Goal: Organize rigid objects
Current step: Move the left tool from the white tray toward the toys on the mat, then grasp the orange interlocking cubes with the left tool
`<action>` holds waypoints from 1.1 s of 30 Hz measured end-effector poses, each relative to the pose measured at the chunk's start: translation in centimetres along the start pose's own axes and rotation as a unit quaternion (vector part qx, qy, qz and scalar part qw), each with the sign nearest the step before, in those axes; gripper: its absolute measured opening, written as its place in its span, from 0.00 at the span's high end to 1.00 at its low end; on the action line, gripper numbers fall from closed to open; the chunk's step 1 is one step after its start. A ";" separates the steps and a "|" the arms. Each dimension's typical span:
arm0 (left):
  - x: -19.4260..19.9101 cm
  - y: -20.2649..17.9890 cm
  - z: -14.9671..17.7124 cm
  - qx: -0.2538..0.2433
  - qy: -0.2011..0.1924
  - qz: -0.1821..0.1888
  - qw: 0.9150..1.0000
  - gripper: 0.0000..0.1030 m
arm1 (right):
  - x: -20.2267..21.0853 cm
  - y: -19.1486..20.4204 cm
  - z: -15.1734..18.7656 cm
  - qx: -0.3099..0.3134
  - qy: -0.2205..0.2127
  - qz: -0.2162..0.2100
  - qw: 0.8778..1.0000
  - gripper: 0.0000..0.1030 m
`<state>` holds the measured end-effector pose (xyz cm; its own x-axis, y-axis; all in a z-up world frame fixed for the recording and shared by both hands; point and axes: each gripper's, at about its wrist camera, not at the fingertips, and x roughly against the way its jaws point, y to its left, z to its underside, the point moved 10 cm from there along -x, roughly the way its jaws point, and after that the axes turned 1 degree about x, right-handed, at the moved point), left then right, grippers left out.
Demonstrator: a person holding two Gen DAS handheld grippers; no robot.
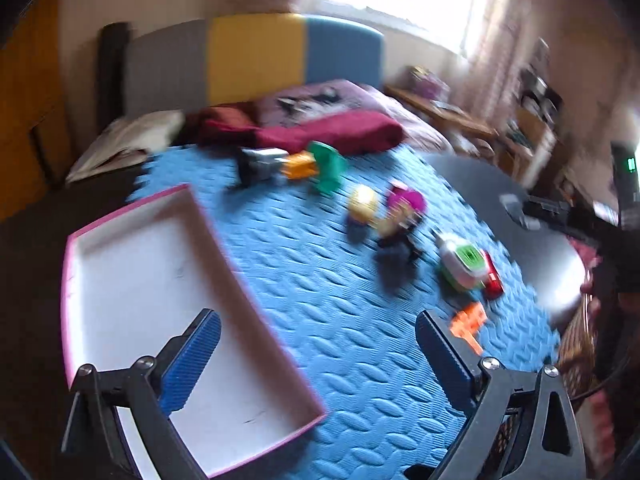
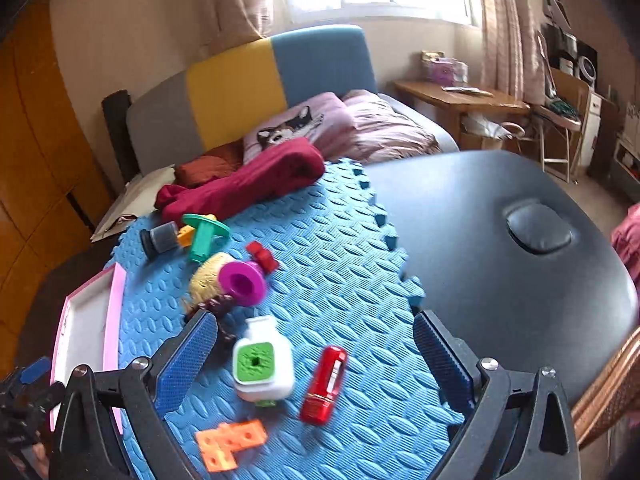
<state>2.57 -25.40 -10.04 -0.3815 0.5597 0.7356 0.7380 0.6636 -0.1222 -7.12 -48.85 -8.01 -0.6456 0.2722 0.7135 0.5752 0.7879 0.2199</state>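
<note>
Several toys lie on a blue foam mat (image 2: 344,288). In the right wrist view, a white bottle with a green face (image 2: 262,364), a red cylinder (image 2: 325,385) and an orange block piece (image 2: 230,442) lie between the fingers of my open, empty right gripper (image 2: 315,354). Farther off are a magenta spool (image 2: 243,283), a green piece (image 2: 205,236) and a grey cap (image 2: 160,238). My left gripper (image 1: 318,346) is open and empty, above the near edge of an empty pink-rimmed white tray (image 1: 132,276). The left view is blurred.
A dark padded table (image 2: 500,264) lies under the mat. A maroon cloth (image 2: 248,184) lies at the mat's far edge. A bed with a grey, yellow and blue headboard (image 2: 256,80) stands behind. A wooden desk (image 2: 460,98) is at the far right.
</note>
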 end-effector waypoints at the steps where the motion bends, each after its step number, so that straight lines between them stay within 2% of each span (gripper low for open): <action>1: -0.9 -1.3 0.1 -0.017 0.009 0.015 1.000 0.10 | 0.0 -0.3 0.3 -0.003 0.004 0.000 1.000 0.03; 4: -2.9 -5.4 0.6 -0.065 0.034 0.057 0.996 0.20 | 0.5 -0.5 1.1 0.005 0.012 -0.002 1.000 0.03; 9: -4.5 -10.8 1.8 -0.136 0.056 0.114 0.983 0.20 | 0.9 -1.0 1.6 0.012 0.021 -0.004 1.000 0.03; 11: -5.2 -12.6 2.3 -0.163 0.061 0.127 0.977 0.20 | 0.9 -1.3 1.5 0.008 0.020 -0.003 1.000 0.03; 13: -6.4 -13.5 2.9 -0.180 0.072 0.124 0.973 0.23 | 0.9 -1.6 1.4 0.004 0.020 -0.003 1.000 0.03; 14: -7.1 -13.7 3.3 -0.183 0.081 0.124 0.972 0.37 | 0.7 -1.7 1.4 0.002 0.023 -0.004 1.000 0.03; 16: -8.5 -13.9 4.4 -0.181 0.108 0.132 0.969 0.57 | 0.3 -1.5 1.6 -0.002 0.030 -0.012 0.999 0.03; 19: -8.7 -13.6 4.6 -0.167 0.094 0.138 0.972 0.58 | -0.7 -0.4 2.0 0.008 0.049 -0.026 0.998 0.06; 21: -8.4 -13.0 4.5 -0.150 0.091 0.140 0.974 0.59 | -1.6 0.8 2.4 0.026 0.063 -0.035 0.997 0.14; 24: -7.8 -11.3 4.4 -0.128 0.082 0.124 0.981 0.59 | -3.0 2.9 3.0 0.060 0.086 -0.047 0.993 0.20; 33: -4.2 -7.4 3.8 -0.068 0.047 0.108 0.991 0.59 | -7.1 6.9 4.4 0.141 0.136 -0.039 0.980 0.21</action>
<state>-3.43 -30.79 -14.78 -0.1581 0.6291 0.7611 0.8675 0.4566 -0.1973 -0.74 -42.90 -14.49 -0.5028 0.0787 0.8608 0.3426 0.9324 0.1149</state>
